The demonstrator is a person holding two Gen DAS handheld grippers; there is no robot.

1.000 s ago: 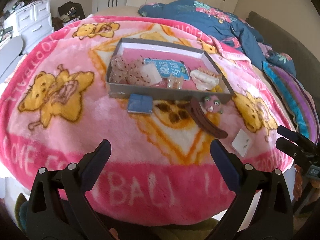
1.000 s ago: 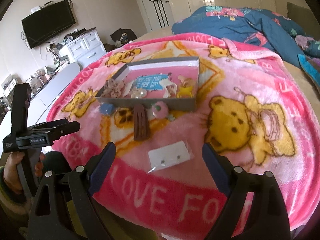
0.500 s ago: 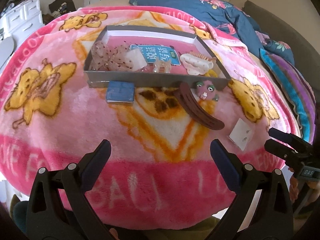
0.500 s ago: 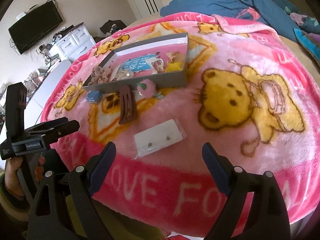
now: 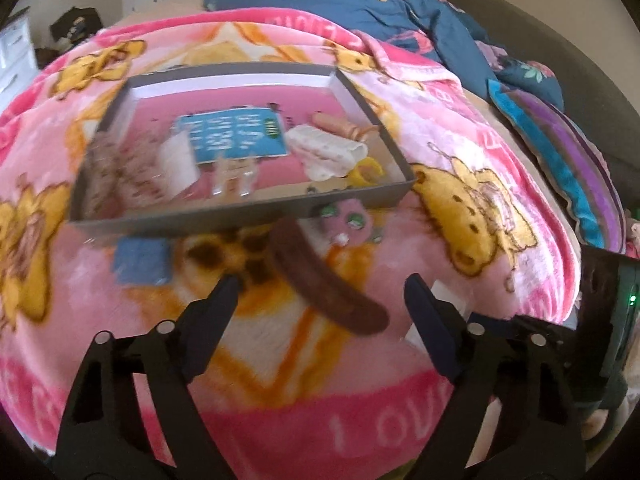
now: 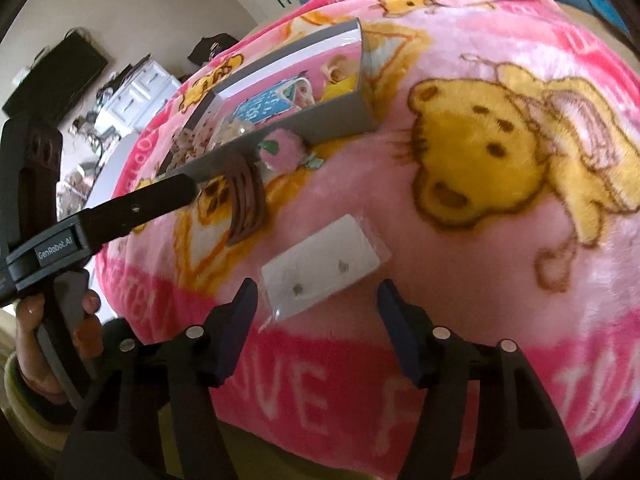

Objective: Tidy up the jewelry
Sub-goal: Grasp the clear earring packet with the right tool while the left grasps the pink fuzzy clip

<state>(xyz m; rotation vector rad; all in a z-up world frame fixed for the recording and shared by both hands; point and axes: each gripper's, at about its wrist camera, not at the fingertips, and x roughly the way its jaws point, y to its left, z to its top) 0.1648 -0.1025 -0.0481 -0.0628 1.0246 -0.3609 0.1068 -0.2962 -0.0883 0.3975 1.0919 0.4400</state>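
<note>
A grey box (image 5: pixel 224 220) with hair clips and small bags inside lies on the pink blanket; it also shows in the right wrist view (image 6: pixel 336 124). In front of it lie a brown hair clip (image 5: pixel 324 280) (image 6: pixel 246 200), a pink plush clip (image 5: pixel 352 220) (image 6: pixel 280 152) and a blue square pad (image 5: pixel 140 262). A white earring card in a clear bag (image 6: pixel 320 266) lies just ahead of my right gripper (image 6: pixel 318 300), which is open and empty. My left gripper (image 5: pixel 320 292) is open and empty, with its fingers either side of the brown clip's near end.
A dark blue floral duvet (image 5: pixel 380 12) and a striped cushion (image 5: pixel 560 160) lie at the back right of the bed. A white dresser (image 6: pixel 136 96) and a wall TV (image 6: pixel 56 76) stand beyond the bed's left side.
Both grippers have moved forward and down. The left one has closed in on the brown clip, the right one on the earring card. Both stay open.
</note>
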